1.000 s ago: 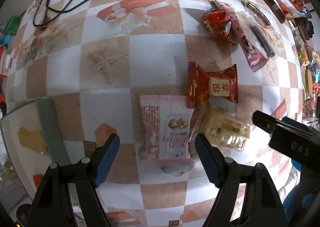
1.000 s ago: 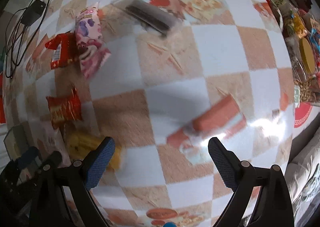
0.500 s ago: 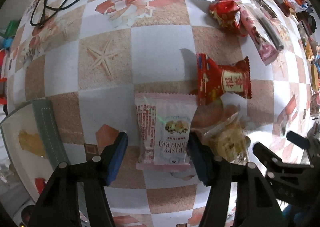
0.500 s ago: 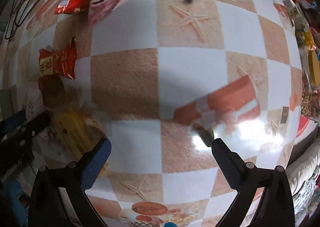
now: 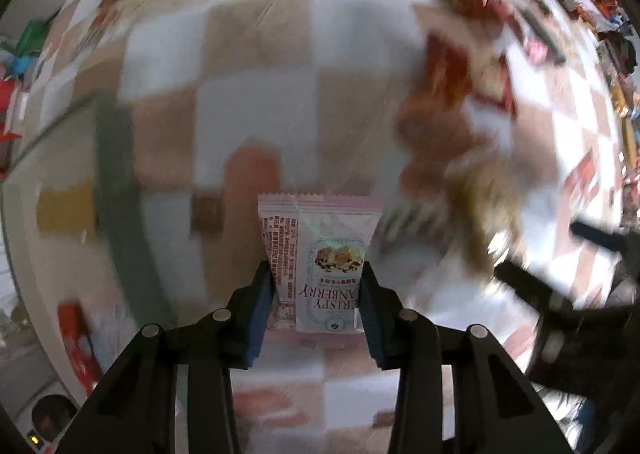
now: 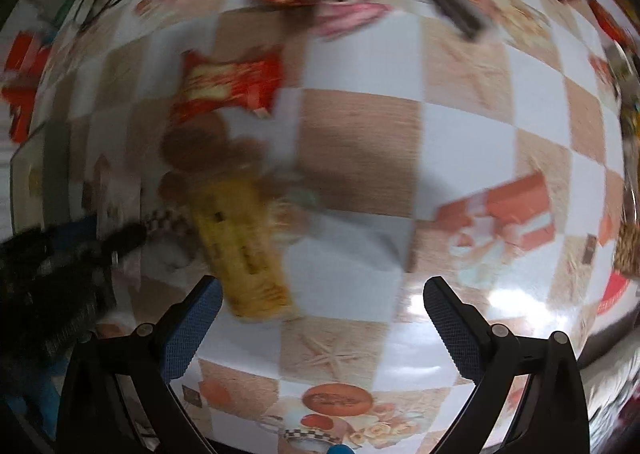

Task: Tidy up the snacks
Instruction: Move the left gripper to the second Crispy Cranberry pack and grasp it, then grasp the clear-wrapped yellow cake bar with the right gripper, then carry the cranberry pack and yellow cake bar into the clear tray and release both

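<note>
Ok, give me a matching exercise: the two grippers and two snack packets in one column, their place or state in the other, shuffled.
1. left gripper
2. right gripper
3. pink cranberry packet
4. yellow packet

a. lying on the checked tablecloth
b. jaws wide, nothing between them
c. between the left jaws
d. jaws closing on a packet

Pairs: 1-d, 2-b, 3-c, 4-a

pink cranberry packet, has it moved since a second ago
Yes: the pink cranberry packet, pinched in the closing left tongs, has shifted left toward the green-edged tray.
</note>
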A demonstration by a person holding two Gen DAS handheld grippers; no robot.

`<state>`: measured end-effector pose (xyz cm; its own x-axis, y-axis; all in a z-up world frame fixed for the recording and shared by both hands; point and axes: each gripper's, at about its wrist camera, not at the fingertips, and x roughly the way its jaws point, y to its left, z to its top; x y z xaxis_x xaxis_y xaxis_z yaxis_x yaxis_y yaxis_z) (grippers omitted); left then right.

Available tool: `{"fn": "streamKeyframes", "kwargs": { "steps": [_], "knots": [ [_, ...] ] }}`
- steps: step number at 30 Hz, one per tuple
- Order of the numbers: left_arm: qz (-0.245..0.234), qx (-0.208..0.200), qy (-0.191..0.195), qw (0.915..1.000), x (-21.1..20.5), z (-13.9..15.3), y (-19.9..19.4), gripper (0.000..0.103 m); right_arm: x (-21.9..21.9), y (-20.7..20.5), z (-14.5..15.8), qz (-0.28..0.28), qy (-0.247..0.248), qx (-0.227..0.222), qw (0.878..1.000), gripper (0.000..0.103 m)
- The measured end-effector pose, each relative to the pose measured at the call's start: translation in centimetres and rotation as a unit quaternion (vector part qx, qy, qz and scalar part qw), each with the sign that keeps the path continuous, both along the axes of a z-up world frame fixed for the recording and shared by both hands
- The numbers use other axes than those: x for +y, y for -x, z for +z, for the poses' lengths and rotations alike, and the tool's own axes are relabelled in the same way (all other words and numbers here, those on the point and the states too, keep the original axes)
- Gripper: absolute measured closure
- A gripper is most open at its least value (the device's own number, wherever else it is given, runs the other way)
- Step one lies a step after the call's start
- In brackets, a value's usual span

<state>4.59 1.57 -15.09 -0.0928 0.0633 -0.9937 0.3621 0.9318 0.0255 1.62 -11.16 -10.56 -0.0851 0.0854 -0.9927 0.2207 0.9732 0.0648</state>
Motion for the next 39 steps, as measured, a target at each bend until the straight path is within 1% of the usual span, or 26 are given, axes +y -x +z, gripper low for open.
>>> {"fn": "streamKeyframes", "kwargs": {
  "steps": [3, 4, 5, 7, 8, 9, 11, 13, 16, 18, 19, 22, 23, 24, 25, 26, 27, 28, 29, 31, 34, 36, 39],
  "knots": [
    [0.000, -0.005, -0.007, 1.0000, 0.8, 0.0, 1.3, 0.057, 1.9, -0.8, -0.3, 0.019, -0.002, 0.006, 1.000, 0.002],
    [0.002, -0.007, -0.007, 1.0000, 0.8, 0.0, 1.3, 0.056, 2.9, -0.2, -1.2, 0.023, -0.002, 0.010, 1.000, 0.002],
    [0.005, -0.007, -0.007, 0.9999, 0.7, 0.0, 1.3, 0.056, 3.8, -0.6, -1.7, 0.027, 0.001, 0.015, 1.000, 0.002],
    [0.006, -0.007, -0.008, 0.9999, 0.4, 0.0, 1.2, 0.054, 4.9, -1.5, -2.1, 0.035, 0.017, 0.022, 0.999, 0.002],
    [0.005, -0.008, -0.007, 0.9999, 0.6, 0.1, 1.3, 0.053, 5.6, -2.8, -2.9, 0.039, 0.026, 0.023, 0.999, 0.002],
    [0.005, -0.009, -0.006, 0.9999, 0.6, 0.2, 1.4, 0.052, 5.3, -2.8, -3.2, 0.043, 0.030, 0.025, 0.998, 0.001],
    [0.005, -0.009, -0.003, 0.9999, 1.1, -0.2, 1.4, 0.049, 5.6, -3.2, -3.6, 0.054, 0.038, 0.029, 0.997, 0.001],
    [0.006, -0.009, -0.005, 0.9999, 1.1, -0.5, 1.5, 0.043, 7.5, -3.4, -5.0, 0.053, 0.034, 0.028, 0.998, 0.000],
    [0.010, -0.007, -0.003, 0.9999, 1.0, -0.6, 1.6, 0.037, 6.7, -2.4, -5.3, 0.053, 0.034, 0.029, 0.998, 0.000],
    [0.011, -0.006, -0.003, 0.9999, 1.1, -0.7, 1.7, 0.036, 6.6, -2.5, -5.5, 0.054, 0.033, 0.034, 0.997, 0.000],
    [0.010, -0.006, -0.002, 0.9999, 1.2, -0.7, 1.6, 0.036, 5.0, -2.3, -4.9, 0.056, 0.031, 0.040, 0.997, 0.000],
    [0.004, -0.007, -0.001, 1.0000, 1.8, -0.8, 1.6, 0.036, 4.0, -2.9, -5.0, 0.051, 0.029, 0.046, 0.997, 0.001],
    [0.004, -0.006, -0.001, 1.0000, 2.6, -0.7, 1.6, 0.036, 3.4, -3.0, -4.4, 0.056, 0.032, 0.041, 0.997, 0.002],
    [0.005, -0.006, 0.000, 1.0000, 2.3, -0.7, 1.8, 0.038, 3.7, -3.1, -4.2, 0.063, 0.033, 0.035, 0.997, 0.009],
    [0.004, -0.007, 0.001, 1.0000, 2.6, -0.6, 1.7, 0.043, 4.1, -3.3, -3.9, 0.074, 0.035, 0.026, 0.996, 0.018],
    [0.002, -0.008, 0.002, 1.0000, 2.5, -0.5, 1.8, 0.047, 4.7, -3.4, -3.5, 0.089, 0.037, 0.019, 0.995, 0.024],
    [-0.001, -0.009, 0.002, 1.0000, 2.6, -0.4, 1.9, 0.056, 5.2, -3.5, -3.2, 0.099, 0.037, 0.015, 0.994, 0.037],
    [-0.002, -0.007, 0.004, 1.0000, 2.5, -0.3, 2.0, 0.058, 5.7, -3.6, -2.9, 0.107, 0.038, 0.009, 0.993, 0.054],
    [0.001, -0.002, 0.009, 1.0000, 2.3, 0.2, 2.2, 0.059, 6.0, -3.7, -2.6, 0.110, 0.037, 0.006, 0.993, 0.064],
    [0.007, 0.003, 0.016, 0.9998, 2.7, 0.6, 2.3, 0.060, 6.1, -3.8, -2.6, 0.105, 0.031, 0.009, 0.994, 0.065],
    [0.009, -0.001, 0.024, 0.9997, 3.2, 1.3, 2.7, 0.060, 5.6, -3.3, -2.1, 0.083, 0.020, 0.002, 0.996, 0.065],
    [0.007, -0.003, 0.031, 0.9995, 3.3, 2.0, 3.0, 0.060, 5.0, -2.3, -1.7, 0.069, 0.008, -0.003, 0.998, 0.065],
    [-0.007, -0.009, 0.039, 0.9992, 3.4, 3.2, 3.7, 0.060, 4.1, -0.6, -1.3, 0.054, -0.007, 0.001, 0.999, 0.065]
  ]
}}
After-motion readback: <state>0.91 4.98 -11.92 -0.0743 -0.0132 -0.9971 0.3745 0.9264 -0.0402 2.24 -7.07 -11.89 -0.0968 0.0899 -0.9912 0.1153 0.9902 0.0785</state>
